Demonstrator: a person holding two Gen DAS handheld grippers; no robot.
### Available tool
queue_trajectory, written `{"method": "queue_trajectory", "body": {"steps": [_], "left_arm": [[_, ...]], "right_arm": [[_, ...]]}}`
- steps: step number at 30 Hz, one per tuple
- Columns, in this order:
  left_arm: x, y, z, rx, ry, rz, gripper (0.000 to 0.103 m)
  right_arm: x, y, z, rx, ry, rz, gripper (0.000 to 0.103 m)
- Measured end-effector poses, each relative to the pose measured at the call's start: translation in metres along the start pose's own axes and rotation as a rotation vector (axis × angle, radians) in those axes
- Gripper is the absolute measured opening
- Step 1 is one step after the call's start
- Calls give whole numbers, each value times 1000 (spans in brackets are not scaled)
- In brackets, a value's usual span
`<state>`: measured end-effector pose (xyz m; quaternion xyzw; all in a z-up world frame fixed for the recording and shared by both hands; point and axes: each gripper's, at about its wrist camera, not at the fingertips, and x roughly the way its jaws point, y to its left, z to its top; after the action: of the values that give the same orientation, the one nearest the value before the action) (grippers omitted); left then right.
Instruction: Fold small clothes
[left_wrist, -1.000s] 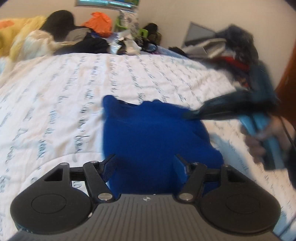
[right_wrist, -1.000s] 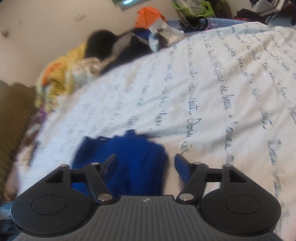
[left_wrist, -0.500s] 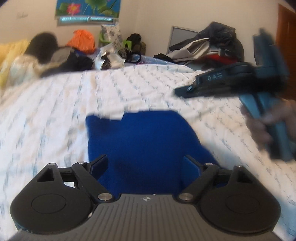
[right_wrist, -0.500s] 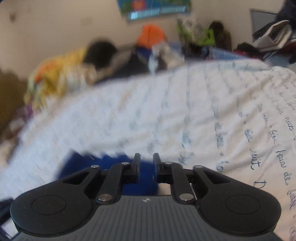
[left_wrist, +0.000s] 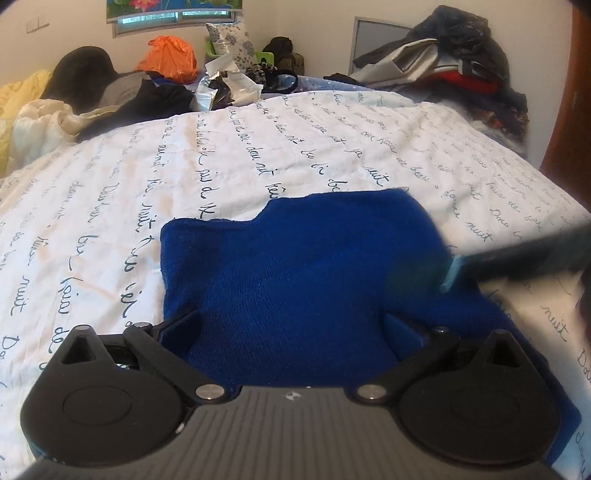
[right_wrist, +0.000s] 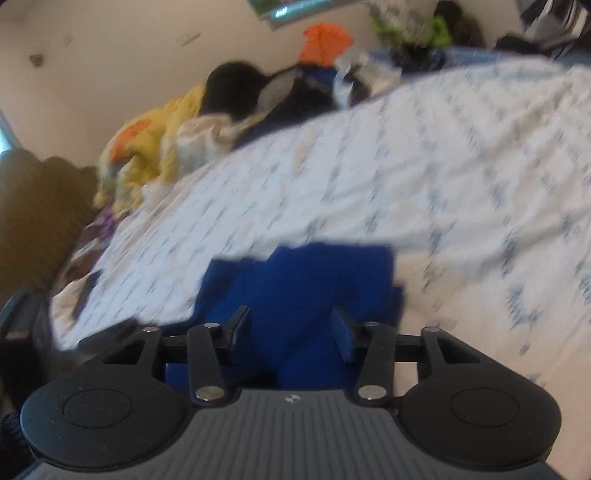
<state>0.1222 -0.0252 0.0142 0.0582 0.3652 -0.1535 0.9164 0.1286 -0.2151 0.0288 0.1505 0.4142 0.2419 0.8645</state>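
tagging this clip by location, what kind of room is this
Most likely a lived-in bedroom. The blue garment lies on a bed under a white sheet printed with handwriting, heaps of clothes and bedding crowd its far edge, and a picture hangs on the wall.

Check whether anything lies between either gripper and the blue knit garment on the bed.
Nothing visible does. The left gripper is open directly over the blue knit garment, which lies on the script-printed bedsheet. The right gripper is also open with the same cloth between its fingers. The clothes piles stay at the bed's far edge.
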Motion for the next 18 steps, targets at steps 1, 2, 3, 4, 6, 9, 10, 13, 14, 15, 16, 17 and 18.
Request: {"method": "queue_trajectory", "body": {"steps": [1, 2, 3, 4, 6, 9, 10, 13, 14, 15, 16, 17, 18], "left_arm": [[-1, -1, 0, 2, 0, 3, 103], [-2, 0, 0, 1, 3, 0, 103], [-5, 0, 1, 1, 4, 1, 103], [-8, 1, 0, -1, 3, 5, 103], [-22, 4, -3, -23, -7, 19, 100], [-51, 20, -15, -113, -18, -14, 100], [-59, 27, -21, -172, -4, -33, 100], [-75, 49, -49, -405, 94, -169, 97], [-77, 51, -58, -450, 125, -201, 96], [-84, 48, -65, -449, 99, -198, 95], [-87, 43, -69, -423, 98, -195, 95], [-90, 39, -70, -394, 95, -175, 86], [-91, 33, -69, -349, 91, -133, 75]], "right_arm": [[2, -7, -7, -16, -55, 44, 49], [3, -13, -7, 13, -60, 73, 48], [-2, -18, -3, 74, -46, 89, 48], [-7, -20, 1, 128, -29, 93, 48], [-24, -22, 4, 183, -41, 94, 50], [-56, -30, -10, 202, -67, 118, 62], [-62, -34, -18, 211, -51, 117, 64], [-67, -41, -46, 227, 35, 78, 65], [-65, -41, -56, 223, 69, 74, 65], [-68, -37, -67, 191, 48, 92, 65], [-68, -32, -73, 157, 38, 96, 65], [-69, -27, -78, 134, 30, 91, 65], [-68, -22, -80, 120, 41, 95, 51]]}}
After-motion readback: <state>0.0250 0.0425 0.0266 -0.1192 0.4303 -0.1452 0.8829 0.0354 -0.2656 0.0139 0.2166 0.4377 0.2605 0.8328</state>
